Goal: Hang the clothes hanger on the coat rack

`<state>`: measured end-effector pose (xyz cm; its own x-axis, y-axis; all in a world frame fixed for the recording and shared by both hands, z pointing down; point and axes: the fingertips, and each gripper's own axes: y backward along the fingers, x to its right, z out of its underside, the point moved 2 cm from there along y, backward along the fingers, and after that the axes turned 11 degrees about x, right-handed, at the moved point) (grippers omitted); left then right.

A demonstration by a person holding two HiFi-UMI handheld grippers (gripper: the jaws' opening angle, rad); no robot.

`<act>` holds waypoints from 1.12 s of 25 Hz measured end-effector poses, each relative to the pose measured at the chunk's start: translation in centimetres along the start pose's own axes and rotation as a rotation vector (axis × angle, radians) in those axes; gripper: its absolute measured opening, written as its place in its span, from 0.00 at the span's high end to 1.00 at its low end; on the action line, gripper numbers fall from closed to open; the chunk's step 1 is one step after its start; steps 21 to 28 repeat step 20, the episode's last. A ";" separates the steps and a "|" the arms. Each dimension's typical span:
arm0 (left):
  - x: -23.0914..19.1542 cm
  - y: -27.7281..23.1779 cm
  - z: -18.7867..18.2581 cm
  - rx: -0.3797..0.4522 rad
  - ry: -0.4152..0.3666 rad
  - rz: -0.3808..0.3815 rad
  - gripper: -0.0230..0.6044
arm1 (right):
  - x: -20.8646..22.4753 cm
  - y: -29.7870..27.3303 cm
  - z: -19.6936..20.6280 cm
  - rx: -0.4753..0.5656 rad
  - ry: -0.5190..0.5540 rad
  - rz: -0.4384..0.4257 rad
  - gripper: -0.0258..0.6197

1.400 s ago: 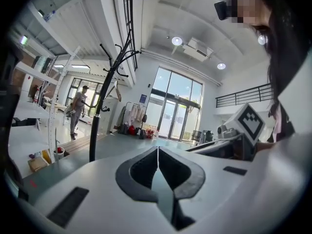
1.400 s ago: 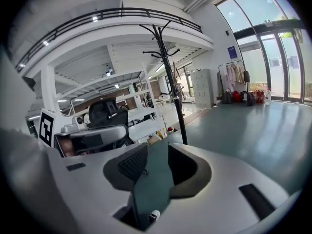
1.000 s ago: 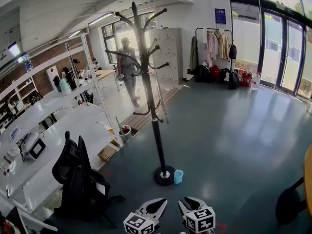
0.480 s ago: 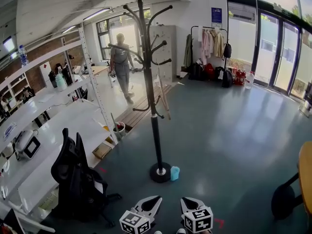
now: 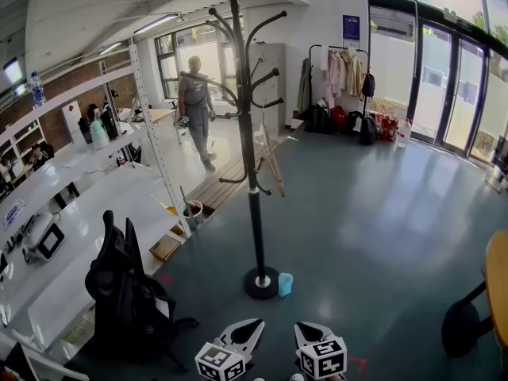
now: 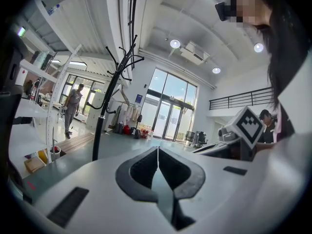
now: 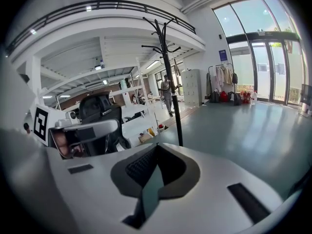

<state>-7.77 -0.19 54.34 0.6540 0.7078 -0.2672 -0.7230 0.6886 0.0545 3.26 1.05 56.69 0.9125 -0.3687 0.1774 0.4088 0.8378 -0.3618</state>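
Observation:
The black coat rack (image 5: pixel 252 149) stands on the grey floor ahead of me, its curved hooks bare and its round base (image 5: pixel 260 282) close in front of the grippers. My left gripper (image 5: pixel 252 325) and right gripper (image 5: pixel 306 329) sit side by side at the bottom of the head view, both shut with nothing between the jaws. In the left gripper view the coat rack (image 6: pixel 105 111) rises at the left, beyond the shut left gripper (image 6: pixel 157 148). In the right gripper view the coat rack (image 7: pixel 171 82) stands just past the shut right gripper (image 7: pixel 156 146). I see no clothes hanger near either gripper.
A small blue cup (image 5: pixel 286 284) stands beside the rack's base. A black office chair (image 5: pixel 127 292) and white shelving (image 5: pixel 79 205) fill the left. A person (image 5: pixel 194 105) walks at the back. A garment rail (image 5: pixel 345 74) stands by the glass doors. A round table edge (image 5: pixel 500 284) shows at the right.
My right gripper's jaws have closed from a spread stance. Both grippers edged across the floor, and the coat rack now sits a little further right and more upright in the head view.

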 end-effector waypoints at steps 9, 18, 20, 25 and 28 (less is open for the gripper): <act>-1.0 0.8 -0.1 0.004 0.008 -0.017 0.95 | -0.9 -0.8 0.4 -0.018 -0.012 -0.018 0.95; -0.9 0.1 -0.2 0.011 0.009 -0.002 0.95 | -0.5 -0.9 0.3 -0.027 -0.010 -0.020 0.95; -0.8 -0.1 -0.2 0.011 0.010 0.002 0.95 | -0.5 -1.0 0.3 -0.030 -0.007 -0.022 0.95; -0.8 -0.1 -0.2 0.011 0.010 0.002 0.95 | -0.5 -1.0 0.3 -0.030 -0.007 -0.022 0.95; -0.8 -0.1 -0.2 0.011 0.010 0.002 0.95 | -0.5 -1.0 0.3 -0.030 -0.007 -0.022 0.95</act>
